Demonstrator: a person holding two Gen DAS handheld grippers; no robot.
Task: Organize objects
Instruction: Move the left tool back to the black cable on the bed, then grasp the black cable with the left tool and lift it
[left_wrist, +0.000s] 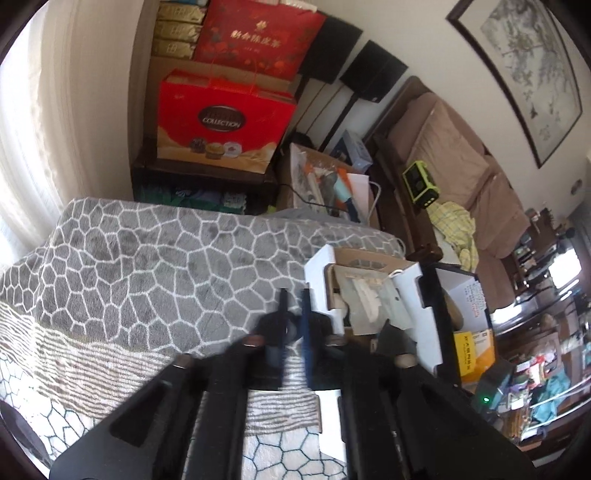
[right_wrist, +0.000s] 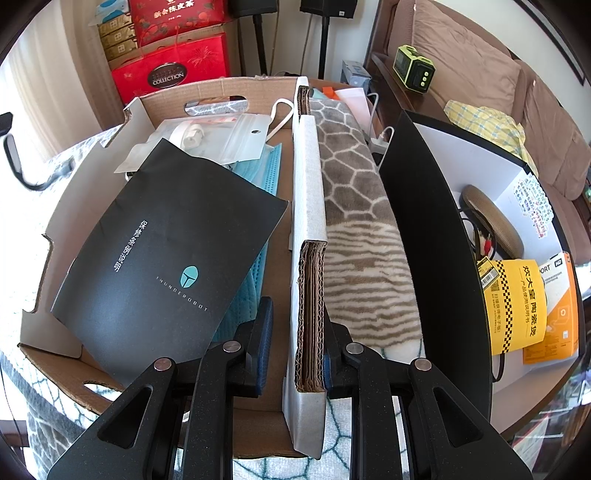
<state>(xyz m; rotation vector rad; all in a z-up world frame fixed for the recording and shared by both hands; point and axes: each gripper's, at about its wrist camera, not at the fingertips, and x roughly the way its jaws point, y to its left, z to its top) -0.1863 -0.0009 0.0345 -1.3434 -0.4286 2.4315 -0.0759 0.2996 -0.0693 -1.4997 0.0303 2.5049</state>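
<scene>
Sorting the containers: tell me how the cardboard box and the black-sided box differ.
The cardboard box has brown corrugated walls; the black-sided box is black outside, white inside. The cardboard box holds a black booklet; the other holds a yellow leaflet. The right gripper straddles only the cardboard wall. Both sit open on the blanket.

red gift box (left_wrist: 221, 125); brown sofa (left_wrist: 461, 155); framed painting (left_wrist: 524, 74)

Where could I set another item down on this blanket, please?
The grey patterned blanket lies bare left of the white cardboard box. A narrow strip shows between that box and the black box. Both boxes are crowded inside.
</scene>
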